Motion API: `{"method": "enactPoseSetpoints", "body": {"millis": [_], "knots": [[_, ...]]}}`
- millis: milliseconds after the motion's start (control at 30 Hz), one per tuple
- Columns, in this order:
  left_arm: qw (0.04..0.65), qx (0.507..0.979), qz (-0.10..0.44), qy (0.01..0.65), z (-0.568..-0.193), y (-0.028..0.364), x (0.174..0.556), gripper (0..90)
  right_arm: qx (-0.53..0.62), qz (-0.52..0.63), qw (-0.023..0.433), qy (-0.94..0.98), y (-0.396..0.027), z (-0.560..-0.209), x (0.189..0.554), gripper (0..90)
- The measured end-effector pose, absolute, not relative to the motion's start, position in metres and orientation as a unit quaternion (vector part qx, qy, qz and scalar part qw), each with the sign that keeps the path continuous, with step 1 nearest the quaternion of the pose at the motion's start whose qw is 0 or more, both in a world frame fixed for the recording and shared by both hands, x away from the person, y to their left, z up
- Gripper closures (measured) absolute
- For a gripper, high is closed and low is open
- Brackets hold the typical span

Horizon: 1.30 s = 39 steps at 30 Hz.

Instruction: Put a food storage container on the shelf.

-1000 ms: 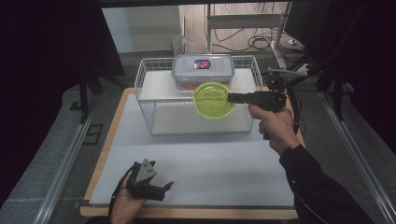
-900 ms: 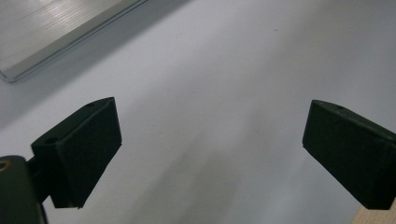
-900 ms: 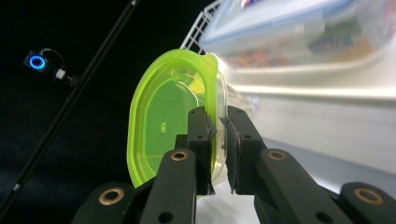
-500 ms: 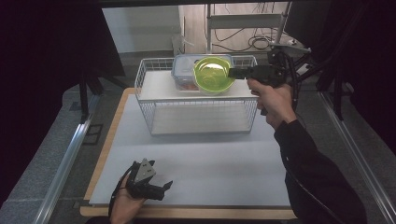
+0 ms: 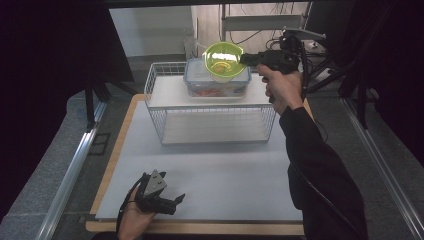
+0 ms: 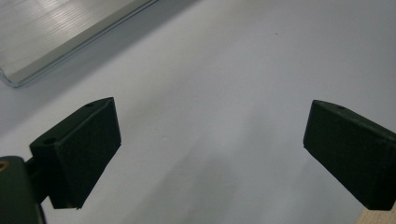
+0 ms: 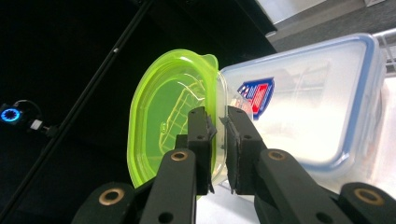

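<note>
Right gripper (image 7: 218, 144): jaws drawn close, pinching the rim of a translucent green bowl (image 7: 173, 116) between the pads; one pad inside the wall, one outside; bowl tilted on edge in the right gripper view; in the high view the green bowl (image 5: 223, 61) is held in the air above the far end of the wire basket, its opening facing the camera, the right gripper (image 5: 246, 59) reaching it from the right.

Left gripper (image 6: 210, 154): jaws spread wide, nothing between them; bare white surface beneath; in the high view the left gripper (image 5: 172, 202) rests low at the near edge of the table, well apart from the basket, grey three-cornered plate on top.

Clear lidded container (image 5: 216, 82): blue-trimmed lid, red and blue label visible in the right gripper view (image 7: 308, 102); sits at the far end of the basket's top, directly below and behind the bowl; reddish contents dimly seen through the wall.

White wire basket (image 5: 215, 122): rectangular, standing on the mat at the far middle of the table.

Surface: white mat (image 5: 225, 175) on a wooden tabletop (image 5: 112, 160); grey floor with metal rail (image 5: 70, 175) at left.

Room: dark curtains at both sides; cables and stands behind the table.
</note>
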<state>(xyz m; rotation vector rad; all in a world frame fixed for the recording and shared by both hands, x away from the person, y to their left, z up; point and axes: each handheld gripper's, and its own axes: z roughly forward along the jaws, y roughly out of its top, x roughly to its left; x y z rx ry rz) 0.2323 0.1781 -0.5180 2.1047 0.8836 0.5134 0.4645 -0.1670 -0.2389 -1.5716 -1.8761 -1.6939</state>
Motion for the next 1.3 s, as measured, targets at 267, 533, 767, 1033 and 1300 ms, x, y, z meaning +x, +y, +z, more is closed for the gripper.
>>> {"method": "enactPoseSetpoints", "body": {"millis": [267,533,767,1033,1300], "knots": [[0.392,0.828,0.200,0.348,-0.518,0.178,0.232,4.1,-0.539,-0.564,0.071,-0.622,-0.156,-0.240,0.483,81.6],[0.394,0.827,0.199,0.348,-0.518,0.178,0.233,4.1,-0.555,-0.561,0.064,-0.610,-0.150,-0.244,0.495,81.5],[0.393,0.828,0.199,0.347,-0.518,0.178,0.233,4.0,-0.566,-0.556,0.063,-0.605,-0.143,-0.245,0.502,81.5],[0.394,0.828,0.198,0.347,-0.518,0.178,0.233,4.0,-0.586,-0.541,0.059,-0.600,-0.135,-0.247,0.511,81.4],[0.393,0.828,0.196,0.348,-0.518,0.178,0.233,4.0,-0.599,-0.535,0.061,-0.592,-0.132,-0.246,0.515,80.0]]}}
